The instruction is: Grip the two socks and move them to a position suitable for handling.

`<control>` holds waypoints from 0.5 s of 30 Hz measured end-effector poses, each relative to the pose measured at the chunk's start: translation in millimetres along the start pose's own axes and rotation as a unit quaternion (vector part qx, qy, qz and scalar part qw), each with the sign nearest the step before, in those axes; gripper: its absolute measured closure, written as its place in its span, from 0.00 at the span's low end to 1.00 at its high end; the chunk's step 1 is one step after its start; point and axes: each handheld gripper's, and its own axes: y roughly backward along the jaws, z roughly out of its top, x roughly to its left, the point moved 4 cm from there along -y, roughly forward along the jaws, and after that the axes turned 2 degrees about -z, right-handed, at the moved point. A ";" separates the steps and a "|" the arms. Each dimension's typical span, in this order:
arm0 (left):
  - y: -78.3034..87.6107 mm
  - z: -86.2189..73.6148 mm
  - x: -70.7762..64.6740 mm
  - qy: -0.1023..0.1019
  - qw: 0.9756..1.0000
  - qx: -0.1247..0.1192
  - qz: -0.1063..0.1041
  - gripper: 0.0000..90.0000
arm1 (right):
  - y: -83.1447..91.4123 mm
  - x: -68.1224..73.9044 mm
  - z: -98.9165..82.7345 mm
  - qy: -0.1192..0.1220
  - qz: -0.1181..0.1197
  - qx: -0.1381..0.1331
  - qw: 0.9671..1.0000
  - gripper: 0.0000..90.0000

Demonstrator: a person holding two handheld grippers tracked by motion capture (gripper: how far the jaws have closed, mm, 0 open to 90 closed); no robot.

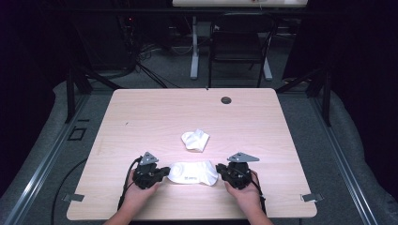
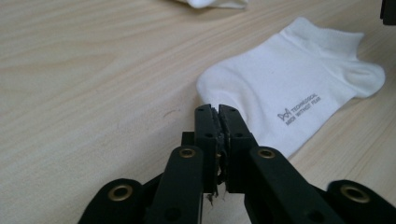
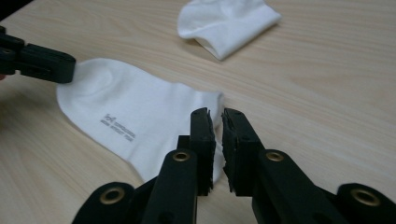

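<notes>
A white ankle sock (image 1: 193, 173) with small grey print lies flat near the table's front edge, between my two grippers. My left gripper (image 1: 165, 172) is at its toe end. In the left gripper view the jaws of the left gripper (image 2: 217, 109) stand almost together over the edge of the sock (image 2: 289, 84), and I see no cloth between them. My right gripper (image 1: 219, 168) is at the cuff end. In the right gripper view the jaws of the right gripper (image 3: 217, 114) stand a little apart, with the sock (image 3: 135, 107) lying just beyond them. A second white sock (image 1: 195, 139), bunched up, lies farther in.
The light wooden table (image 1: 141, 112) has a dark round grommet hole (image 1: 226, 100) near its far edge. A black chair (image 1: 237, 42) and a desk leg stand on the floor beyond it. Both hands rest close to the front edge.
</notes>
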 end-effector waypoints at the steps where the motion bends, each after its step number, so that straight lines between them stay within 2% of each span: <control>1: 1.6 1.5 -0.7 -0.004 1.000 -0.007 0.001 0.93 | -0.6 3.5 0.9 0.005 0.004 -0.005 1.000 0.89; 5: 4.4 6.6 -7.3 -0.023 0.999 -0.035 -0.018 0.85 | -9.8 15.8 0.4 0.022 0.023 0.002 0.999 0.85; 7: 0.5 6.0 -11.1 -0.039 0.999 -0.026 -0.022 0.81 | -15.9 18.4 -1.4 0.036 0.024 0.016 0.999 0.84; 11: -12.0 0.2 -14.0 -0.044 0.999 0.002 -0.021 0.81 | -25.7 17.8 -5.0 0.043 0.011 0.034 0.998 0.84; 15: -18.5 -4.5 -11.5 -0.041 0.999 0.013 -0.013 0.80 | -28.6 13.3 -10.1 0.040 0.001 0.050 0.998 0.84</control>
